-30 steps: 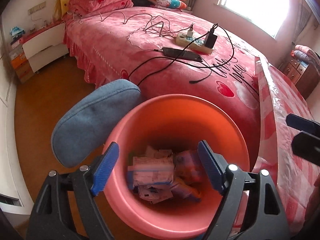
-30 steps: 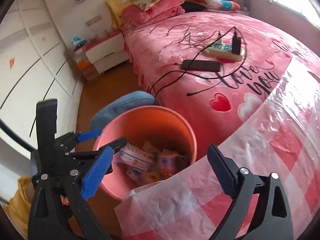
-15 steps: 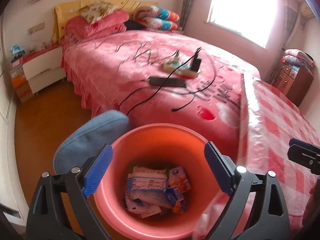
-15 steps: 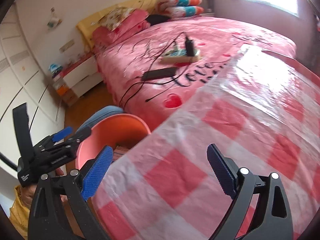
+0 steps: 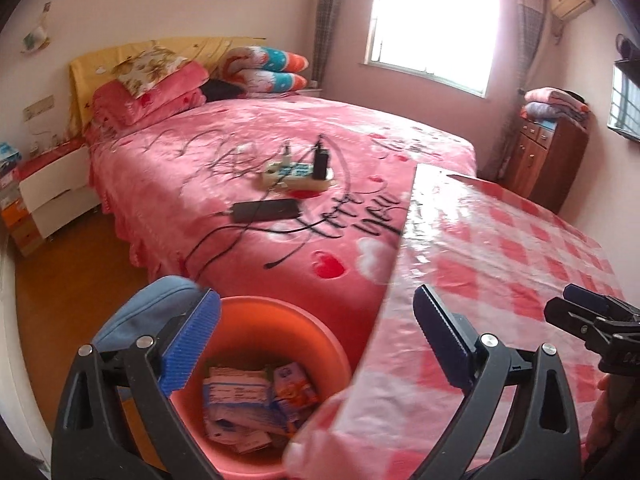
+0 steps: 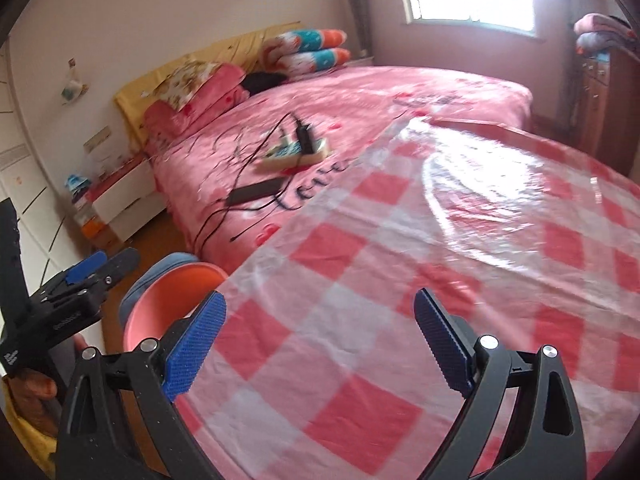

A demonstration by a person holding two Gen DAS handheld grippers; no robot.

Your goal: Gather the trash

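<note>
Your left gripper [image 5: 316, 344] is opening, jaws empty, at the bottom of the frame above the bin [image 5: 280, 320], where wrappers [image 5: 248, 408] lie; the table [image 5: 500, 280] fills the lower right.

Both grippers wide, nothing between the pads

The left gripper [image 5: 316, 344] points forward and down, its jaws opening, the 2 blue pads far apart and empty. The right gripper [image 6: 320, 344] tilts down likewise, jaws spread wide, nothing gripped. In the left wrist view the right gripper shows at 3 o'clock; in the right wrist view the left gripper sits at 9 o'clock, held by a hand [image 6: 34, 390] at 8 o'clock.
</note>
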